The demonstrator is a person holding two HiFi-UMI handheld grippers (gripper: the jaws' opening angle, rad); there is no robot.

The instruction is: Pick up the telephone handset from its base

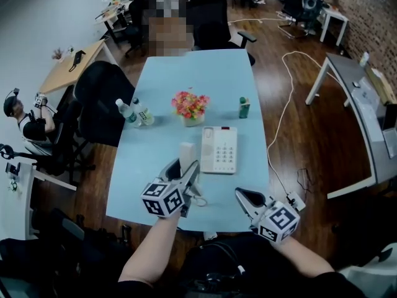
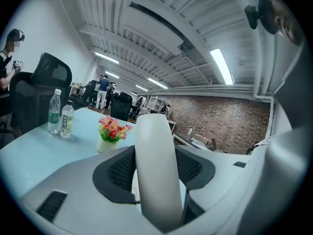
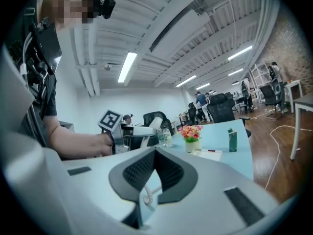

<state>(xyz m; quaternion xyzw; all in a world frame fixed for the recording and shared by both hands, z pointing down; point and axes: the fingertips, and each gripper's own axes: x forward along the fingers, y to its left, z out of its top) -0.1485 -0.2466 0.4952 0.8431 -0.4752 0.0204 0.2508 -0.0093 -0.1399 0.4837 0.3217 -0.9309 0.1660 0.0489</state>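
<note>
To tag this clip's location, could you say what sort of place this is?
Probably an open-plan office: a white push-button telephone on a pale blue table, black swivel chairs, white desks by a brick wall.

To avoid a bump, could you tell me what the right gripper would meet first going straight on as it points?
Most likely the handset held up in the left gripper; depth is unclear, so it may just miss.

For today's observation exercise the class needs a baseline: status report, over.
Left gripper shut on handset, clear of base. Right gripper shut, empty. Coiled cord dangles below; nothing blocking.
</note>
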